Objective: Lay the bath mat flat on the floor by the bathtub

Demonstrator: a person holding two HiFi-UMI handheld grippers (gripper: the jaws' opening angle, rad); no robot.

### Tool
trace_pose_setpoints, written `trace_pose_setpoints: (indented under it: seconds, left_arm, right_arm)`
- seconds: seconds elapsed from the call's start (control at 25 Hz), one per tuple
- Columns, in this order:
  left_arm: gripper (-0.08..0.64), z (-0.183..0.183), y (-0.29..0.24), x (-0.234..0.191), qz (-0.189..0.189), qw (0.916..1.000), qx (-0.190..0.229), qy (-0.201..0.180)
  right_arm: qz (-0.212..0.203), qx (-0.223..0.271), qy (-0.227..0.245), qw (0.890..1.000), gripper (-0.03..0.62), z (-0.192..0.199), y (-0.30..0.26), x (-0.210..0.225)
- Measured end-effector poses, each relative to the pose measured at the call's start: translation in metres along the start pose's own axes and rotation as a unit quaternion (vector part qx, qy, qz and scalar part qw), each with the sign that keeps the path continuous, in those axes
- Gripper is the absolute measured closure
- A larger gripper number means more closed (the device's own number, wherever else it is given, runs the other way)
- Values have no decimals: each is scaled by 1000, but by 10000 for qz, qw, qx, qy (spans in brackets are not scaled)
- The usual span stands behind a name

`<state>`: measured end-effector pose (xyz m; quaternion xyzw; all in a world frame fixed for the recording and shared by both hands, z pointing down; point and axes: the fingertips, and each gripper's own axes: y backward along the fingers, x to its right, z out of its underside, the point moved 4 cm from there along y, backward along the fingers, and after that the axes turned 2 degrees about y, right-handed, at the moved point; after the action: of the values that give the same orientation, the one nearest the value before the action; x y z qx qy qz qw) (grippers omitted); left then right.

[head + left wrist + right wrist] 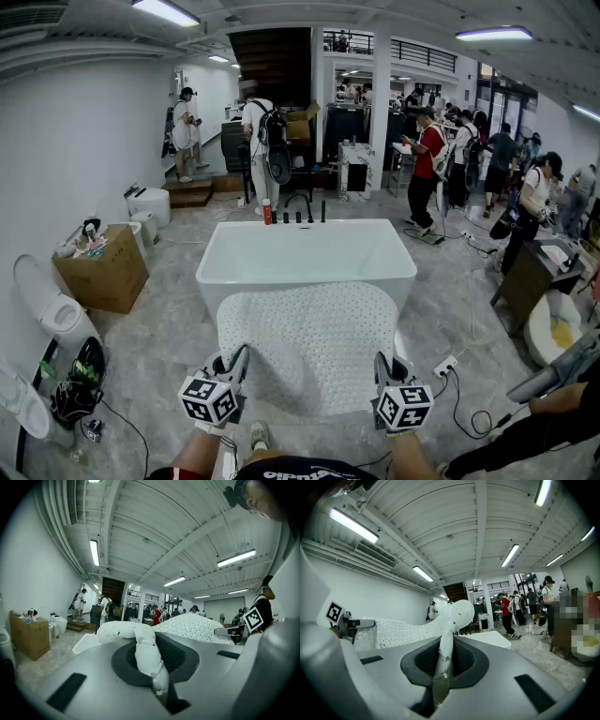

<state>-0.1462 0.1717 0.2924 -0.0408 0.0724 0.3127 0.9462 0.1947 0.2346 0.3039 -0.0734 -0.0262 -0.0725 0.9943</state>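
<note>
Where the white bathtub (305,251) stands in the middle of the room, its basin shows only bare white, and a red bottle (266,213) and black tap fittings (298,207) stand on its far rim. To the left, a cardboard box (105,274) carries a heap of small items on its top, too small to name. A white toilet (56,315) sits near it by the wall.

The floor (159,323) is grey marbled tile with black cables trailing over it. The room is long and white-walled, has strip lights overhead, and many people stand at the far end and along the right.

The bath mat (309,345) is white, dotted all over with small holes, and rounded at its far corners. It hangs spread between the two grippers in front of the tub's near wall; whether its far edge touches the rim I cannot tell. The left gripper (234,360) has its jaws clamped on a bunched near-left corner, and the right gripper (382,364) pinches the near-right corner in narrow jaws.
</note>
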Motion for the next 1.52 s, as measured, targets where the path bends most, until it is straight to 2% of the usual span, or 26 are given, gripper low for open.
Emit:
trace_pose_setpoints:
  seconds: [0.8, 0.96, 1.24, 1.52]
  left_arm:
    - [531, -8, 5, 7, 4, 9999, 59, -81]
    - [531, -12, 7, 8, 11, 9998, 152, -141]
    - [531, -15, 1, 12, 33, 9996, 274, -111]
    - [531, -20, -5, 7, 16, 9997, 210, -129]
  right_arm:
    - [61, 37, 57, 10000, 549, -6, 3, -6]
    - [-61, 52, -19, 10000, 549, -7, 4, -7]
    - [-458, 211, 116, 9987, 551, -16, 1, -15]
    - [-318, 244, -18, 9992, 551, -20, -7, -11]
